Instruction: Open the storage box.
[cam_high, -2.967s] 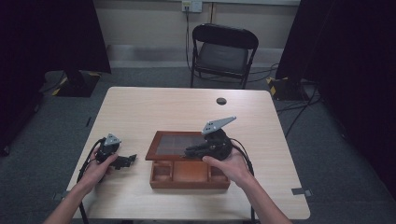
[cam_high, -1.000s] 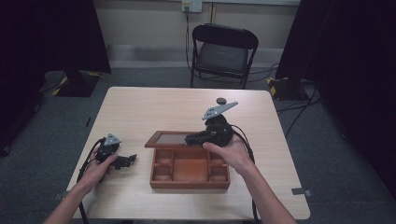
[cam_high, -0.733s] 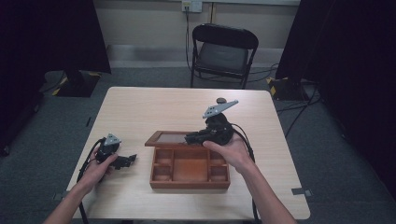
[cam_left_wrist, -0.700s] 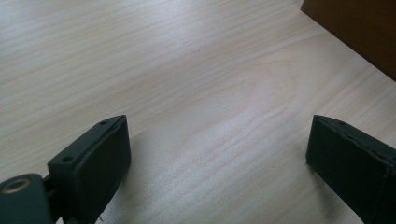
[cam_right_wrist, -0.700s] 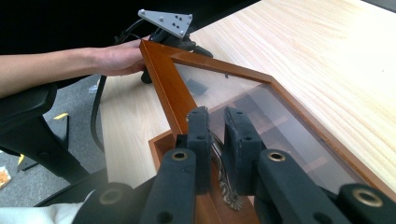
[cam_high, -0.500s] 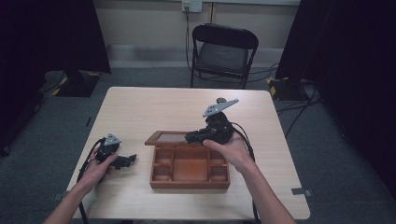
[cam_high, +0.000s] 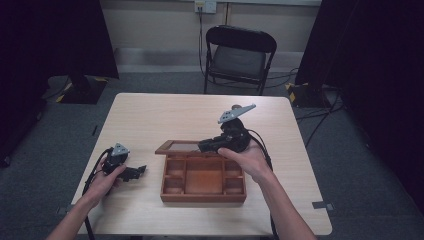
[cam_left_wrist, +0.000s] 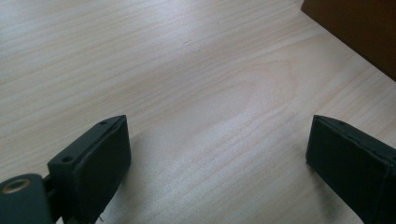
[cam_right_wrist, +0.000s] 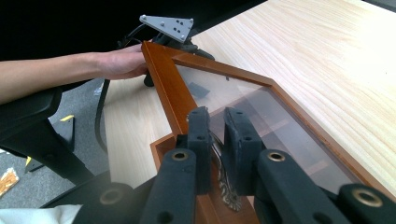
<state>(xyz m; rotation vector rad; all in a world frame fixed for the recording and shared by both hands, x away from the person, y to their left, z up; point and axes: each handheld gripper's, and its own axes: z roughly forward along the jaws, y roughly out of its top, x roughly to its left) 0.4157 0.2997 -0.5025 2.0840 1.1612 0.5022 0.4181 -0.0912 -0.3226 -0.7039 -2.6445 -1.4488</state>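
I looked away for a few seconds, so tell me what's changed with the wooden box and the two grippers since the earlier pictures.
The right gripper, shut on the latch of the glass lid, has swung the lid up and back: three seconds ago it lay nearly closed over the wooden box; now it stands raised at the back, baring the compartments. The left gripper stayed open on the table, and the box kept its place.

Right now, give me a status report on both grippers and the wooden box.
Right gripper shut on brass latch, glass-paned lid raised. Left gripper open, on table. Nothing in the way.
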